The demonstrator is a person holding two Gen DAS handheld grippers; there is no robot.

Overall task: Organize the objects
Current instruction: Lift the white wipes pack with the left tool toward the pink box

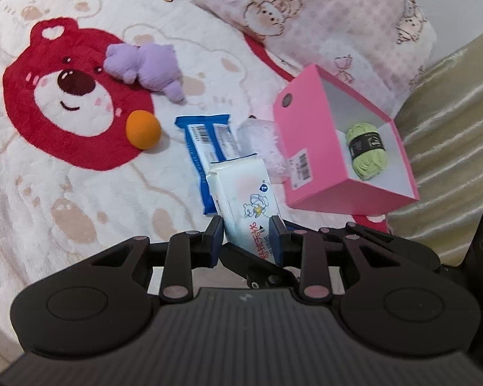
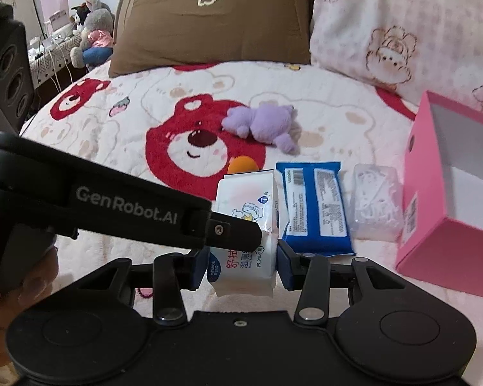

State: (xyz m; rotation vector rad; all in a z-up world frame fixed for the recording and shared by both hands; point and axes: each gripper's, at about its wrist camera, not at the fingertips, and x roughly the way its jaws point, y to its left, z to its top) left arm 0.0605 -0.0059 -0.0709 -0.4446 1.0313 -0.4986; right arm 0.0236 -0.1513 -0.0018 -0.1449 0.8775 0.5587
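A white wet-wipes pack (image 1: 244,193) with a cartoon bear print is held up over the bedspread by both grippers. My left gripper (image 1: 247,238) is shut on its lower end, blue pads pressing on both sides. In the right wrist view my right gripper (image 2: 243,267) is shut on the same pack (image 2: 248,199), while the left gripper's black body (image 2: 128,206) reaches in from the left and one of its fingers lies across the pack. To the right stands an open pink box (image 1: 306,148) with a green yarn ball (image 1: 367,149) inside.
On the bear-print bedspread (image 1: 64,193) lie a blue wipes pack (image 1: 206,148), a clear plastic packet (image 2: 376,199), an orange ball (image 1: 144,129) and a purple plush toy (image 1: 145,64). A brown pillow (image 2: 209,19) and a pink pillow (image 1: 322,16) lie behind. A hand (image 2: 16,289) holds the left gripper.
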